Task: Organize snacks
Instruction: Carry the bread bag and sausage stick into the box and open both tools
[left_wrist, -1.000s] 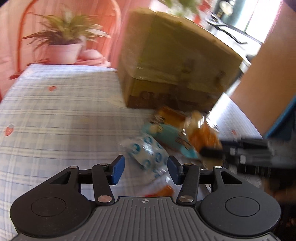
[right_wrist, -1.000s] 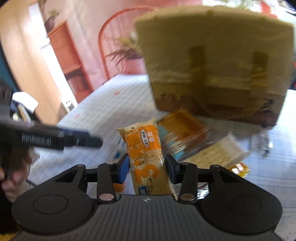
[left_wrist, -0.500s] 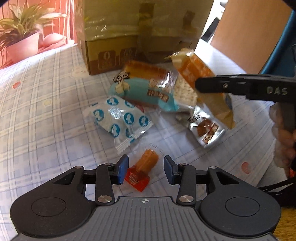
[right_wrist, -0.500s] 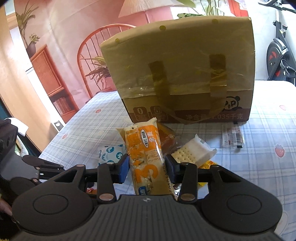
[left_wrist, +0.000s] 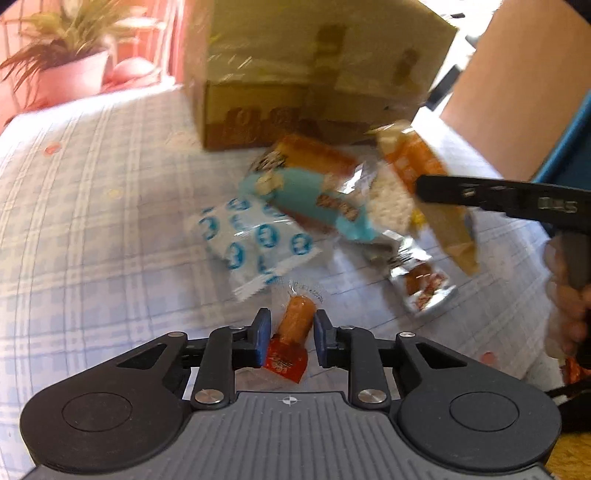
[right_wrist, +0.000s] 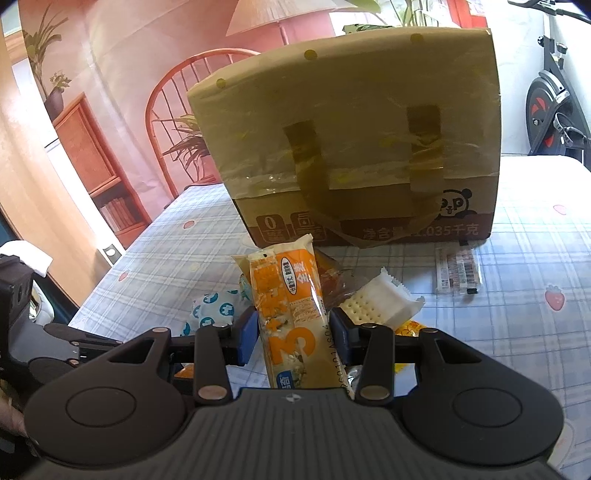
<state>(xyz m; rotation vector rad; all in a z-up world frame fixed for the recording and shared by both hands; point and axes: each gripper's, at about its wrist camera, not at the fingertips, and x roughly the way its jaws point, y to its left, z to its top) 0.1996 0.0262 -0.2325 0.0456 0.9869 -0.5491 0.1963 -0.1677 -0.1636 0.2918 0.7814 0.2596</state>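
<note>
A small orange sausage snack with a red wrapper end lies on the checked tablecloth. My left gripper points down over it, jaws closing tight, both blue pads against its sides. In the right wrist view my right gripper is shut on a long orange-and-white snack packet, held upright off the table. The left wrist view shows that packet at the right, above the snack pile, in the right gripper's black fingers.
A taped cardboard box stands behind the pile. Loose snacks lie in front of it: a blue-and-white packet, a teal packet, crackers, a silver packet and a flat sachet. A potted plant sits at the far table end.
My left gripper came down over the sausage snack and its jaws narrowed onto it. The right gripper kept its hold on the orange packet and shifted slightly sideways.
</note>
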